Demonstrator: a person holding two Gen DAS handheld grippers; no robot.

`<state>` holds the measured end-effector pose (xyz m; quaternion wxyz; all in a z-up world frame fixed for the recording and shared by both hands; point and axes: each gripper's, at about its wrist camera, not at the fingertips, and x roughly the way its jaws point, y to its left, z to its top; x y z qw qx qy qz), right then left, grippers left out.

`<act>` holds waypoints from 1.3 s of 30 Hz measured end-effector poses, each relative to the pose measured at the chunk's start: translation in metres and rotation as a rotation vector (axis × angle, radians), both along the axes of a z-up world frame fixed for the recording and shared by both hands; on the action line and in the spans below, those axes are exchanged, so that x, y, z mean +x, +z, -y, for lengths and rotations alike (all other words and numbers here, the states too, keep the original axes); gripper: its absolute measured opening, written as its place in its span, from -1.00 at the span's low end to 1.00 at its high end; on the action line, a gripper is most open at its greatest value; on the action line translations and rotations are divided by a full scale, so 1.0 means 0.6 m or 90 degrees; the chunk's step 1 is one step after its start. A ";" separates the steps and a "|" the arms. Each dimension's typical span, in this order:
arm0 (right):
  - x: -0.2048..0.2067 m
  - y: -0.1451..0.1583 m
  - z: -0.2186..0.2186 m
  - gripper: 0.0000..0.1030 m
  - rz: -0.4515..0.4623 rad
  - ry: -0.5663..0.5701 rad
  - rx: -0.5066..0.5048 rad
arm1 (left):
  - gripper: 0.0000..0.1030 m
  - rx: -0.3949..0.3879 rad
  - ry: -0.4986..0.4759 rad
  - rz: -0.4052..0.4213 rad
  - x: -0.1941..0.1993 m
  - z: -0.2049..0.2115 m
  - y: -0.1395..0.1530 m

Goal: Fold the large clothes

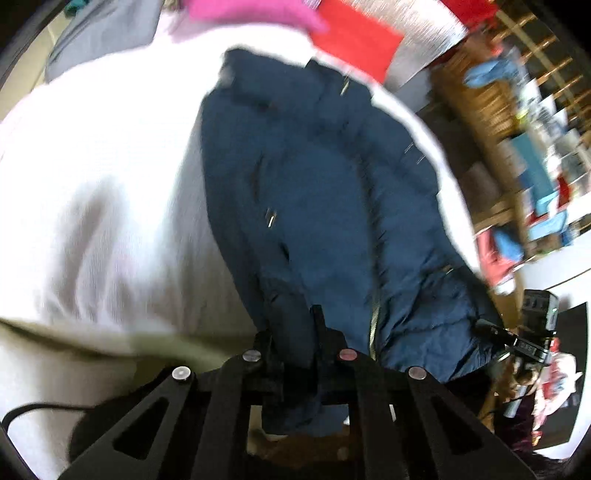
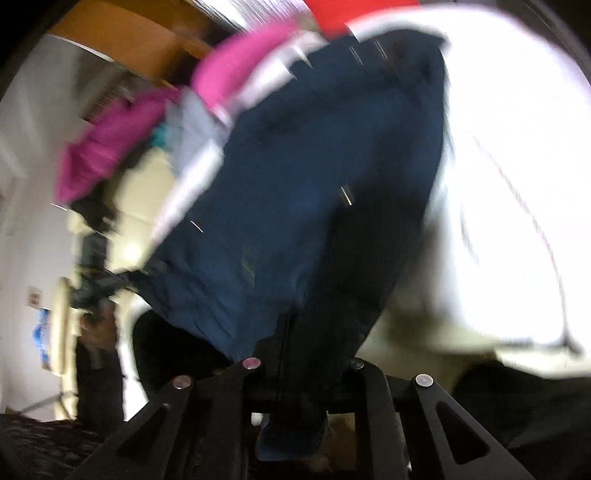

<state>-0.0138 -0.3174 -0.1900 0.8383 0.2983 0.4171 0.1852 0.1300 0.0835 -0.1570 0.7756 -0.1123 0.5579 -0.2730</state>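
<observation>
Both tongs are clamped on the same garment. Left gripper [image 1: 295, 332] has its jaws pinched narrow on a bunched fold at the near edge of the navy jacket [image 1: 325, 192], with cloth spilling down between the fingers. Right gripper [image 2: 303, 347] looks the same — jaws closed tight on the near hem of the navy jacket [image 2: 295, 184].

Jacket runs away from both grippers, long axis roughly straight ahead of the fingers, far end lying on the white sheet [image 1: 110, 166] toward the pink garment [image 1: 251, 14] and the red cloth [image 1: 354, 37]. In the left view the right gripper's body [image 1: 532, 332] shows at the jacket's right edge, so the two grips sit at opposite corners of the near hem, zip line [image 1: 373, 332] between them.

Judgement: near hem is held and lifted, far end still on the sheet. The fold would carry this hem forward along the long axis, over the body of the jacket. Neither hand is clearly nearer — both need to travel together or the hem skews. Frames are blurred, so exact grip depth is unclear.
</observation>
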 end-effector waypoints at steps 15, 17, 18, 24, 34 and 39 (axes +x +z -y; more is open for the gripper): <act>0.321 0.110 0.145 -0.73 0.205 -0.277 0.000 | -0.77 -0.107 0.123 0.077 0.289 0.046 0.083; 0.385 0.091 0.174 -0.73 0.189 -0.315 -0.002 | -0.77 -0.068 0.137 0.096 0.351 0.076 0.073; 0.409 0.081 0.187 -0.73 0.179 -0.325 0.010 | -0.77 -0.061 0.134 0.096 0.369 0.082 0.067; 0.561 0.028 0.226 -0.75 0.132 -0.350 0.033 | -0.78 -0.029 0.144 0.065 0.516 0.129 0.001; 0.660 -0.084 0.323 -0.39 0.057 -0.324 0.333 | -0.24 -0.224 0.172 -0.124 0.655 0.084 -0.097; 0.586 -0.019 0.340 0.46 0.188 -0.387 0.302 | 0.74 -0.456 0.279 0.011 0.589 0.003 -0.048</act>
